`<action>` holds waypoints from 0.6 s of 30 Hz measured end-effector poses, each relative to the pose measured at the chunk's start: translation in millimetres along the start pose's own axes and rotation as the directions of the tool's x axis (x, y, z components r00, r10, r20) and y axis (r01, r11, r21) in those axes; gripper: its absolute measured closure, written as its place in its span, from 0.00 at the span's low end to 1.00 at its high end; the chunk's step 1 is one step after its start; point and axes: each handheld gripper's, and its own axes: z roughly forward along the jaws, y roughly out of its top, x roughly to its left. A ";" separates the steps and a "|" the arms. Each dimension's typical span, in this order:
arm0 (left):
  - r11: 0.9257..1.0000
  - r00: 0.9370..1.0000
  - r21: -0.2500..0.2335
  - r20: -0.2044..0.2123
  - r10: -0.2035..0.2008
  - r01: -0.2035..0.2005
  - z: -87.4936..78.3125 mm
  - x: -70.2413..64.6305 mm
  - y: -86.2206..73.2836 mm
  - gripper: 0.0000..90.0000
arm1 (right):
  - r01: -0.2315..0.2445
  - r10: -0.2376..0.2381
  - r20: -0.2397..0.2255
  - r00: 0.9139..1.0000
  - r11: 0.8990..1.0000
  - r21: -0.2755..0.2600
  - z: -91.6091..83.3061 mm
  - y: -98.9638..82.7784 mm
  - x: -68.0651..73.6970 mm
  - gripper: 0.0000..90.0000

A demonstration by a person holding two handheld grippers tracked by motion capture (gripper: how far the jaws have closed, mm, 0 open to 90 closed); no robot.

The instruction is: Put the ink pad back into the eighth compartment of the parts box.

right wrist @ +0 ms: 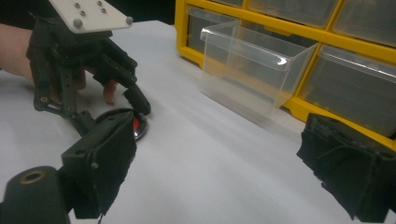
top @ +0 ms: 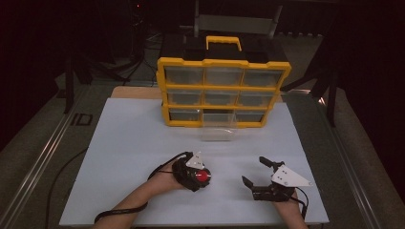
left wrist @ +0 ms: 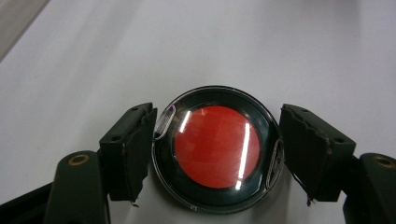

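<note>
Left gripper (left wrist: 217,154) clamped on red-faced disc (left wrist: 216,147)

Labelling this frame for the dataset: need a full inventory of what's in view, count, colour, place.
round tin: 1, red top under a clear lid with a dark rim, on the white sheet at front left, between the left gripper's jaws, pads against its rim
drawer organiser: 1, yellow frame with black carry case top and yellow handle, at the back of the table, nine clear drawers
pulled-out drawer: 1, clear, bottom middle slot of the organiser, looks empty
white sheet: 1, white, covers the table top
table: 1, wooden edge showing behind the sheet
left gripper: 1, black, shut on the tin
right gripper: 1, black, front right, open, nothing between the jaws
forearms: 2, at the bottom edge
</note>
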 end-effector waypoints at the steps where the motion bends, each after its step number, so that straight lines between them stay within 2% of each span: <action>1: 1.000 1.000 0.003 -0.002 -0.004 0.004 0.2 -0.5 0.6 0.33 | 0.001 -0.001 0.000 1.000 1.000 0.000 0.1 0.0 0.0 0.11; 7: 0.999 1.000 0.048 -0.004 0.001 -0.001 0.3 -0.8 6.7 0.34 | 0.001 -0.001 -0.003 1.000 1.000 0.004 1.2 -0.3 0.2 0.11; 12: 0.999 1.000 0.053 0.000 -0.002 0.002 0.2 -0.3 8.1 0.34 | 0.001 -0.001 -0.001 1.000 1.000 0.002 1.2 -0.4 -0.2 0.11; 18: 0.997 1.000 0.078 0.021 0.022 -0.023 -3.0 -0.3 12.3 0.34 | 0.002 -0.002 -0.003 1.000 1.000 -0.002 1.2 0.1 0.0 0.11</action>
